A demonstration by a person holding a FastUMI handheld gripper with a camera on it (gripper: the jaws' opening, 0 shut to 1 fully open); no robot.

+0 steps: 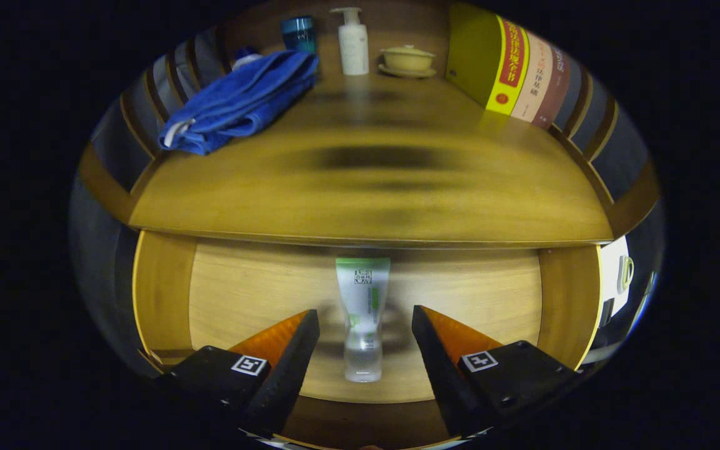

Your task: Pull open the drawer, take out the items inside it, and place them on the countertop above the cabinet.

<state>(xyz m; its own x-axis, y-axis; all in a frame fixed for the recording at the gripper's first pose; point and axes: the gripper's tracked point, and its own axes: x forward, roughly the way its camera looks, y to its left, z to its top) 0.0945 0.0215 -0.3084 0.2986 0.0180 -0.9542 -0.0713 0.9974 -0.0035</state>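
The wooden drawer [160, 294] stands pulled out below the countertop [372, 187]. On its floor lies a white and green tube [363, 306] with a clear cap, the cap end toward me. My gripper [365, 322] hangs above the drawer, open, with one finger on each side of the tube. A gap separates each fingertip from the tube. I cannot tell how far above the tube the fingers are.
On the countertop, a folded blue towel [241, 100] lies at the back left. A blue jar [299, 32], a white pump bottle [352, 42] and a lidded yellow bowl [407, 60] stand along the back. Books [522, 72] stand at the right.
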